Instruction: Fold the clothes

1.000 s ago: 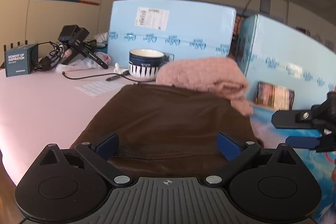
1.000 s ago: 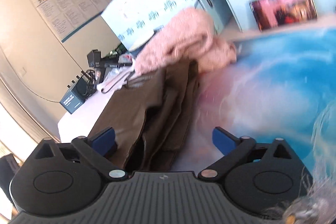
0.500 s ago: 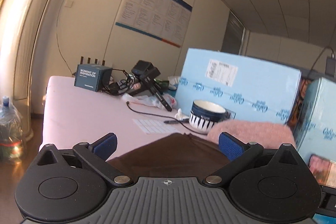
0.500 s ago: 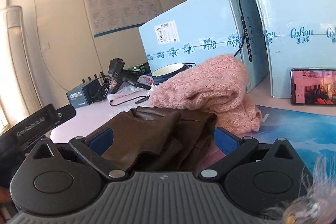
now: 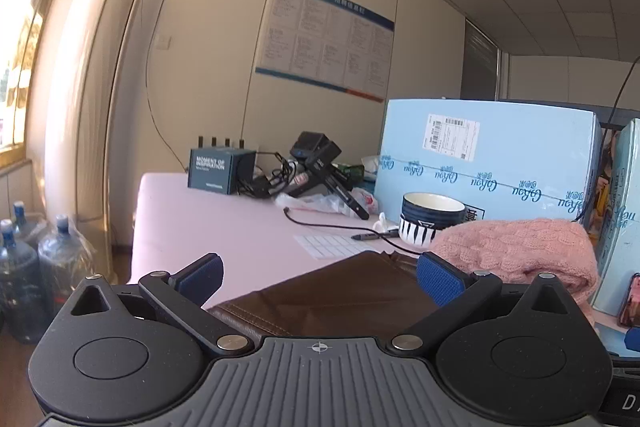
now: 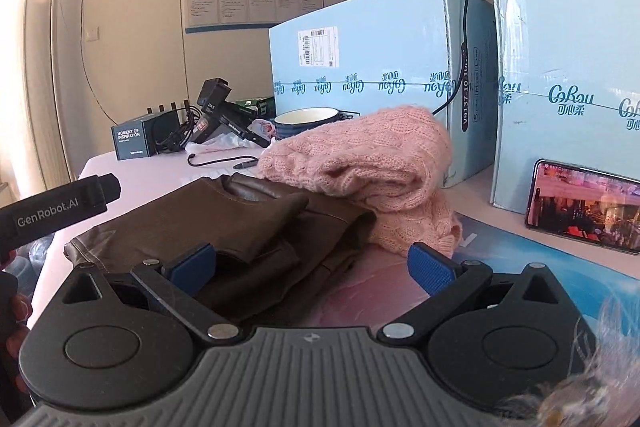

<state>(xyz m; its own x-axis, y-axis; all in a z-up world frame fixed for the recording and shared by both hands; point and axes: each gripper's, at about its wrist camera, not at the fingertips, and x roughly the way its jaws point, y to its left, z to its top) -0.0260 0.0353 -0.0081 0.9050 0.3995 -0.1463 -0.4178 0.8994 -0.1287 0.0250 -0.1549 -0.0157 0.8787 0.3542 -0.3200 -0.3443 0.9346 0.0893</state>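
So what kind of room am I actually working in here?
Most likely an office or workroom, not a home: a printed notice board hangs on the wall, big shipping cartons stand on the table, and water-cooler bottles sit on the floor beside a standing air conditioner.

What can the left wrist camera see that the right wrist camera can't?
Only the left wrist view shows the big blue plastic water bottles on the floor. Only the right wrist view shows the lit smartphone leaning on a pale blue cardboard box. Both show the folded brown leather garment, the pink knitted sweater, the blue-and-white striped bowl, and open jaws holding nothing.
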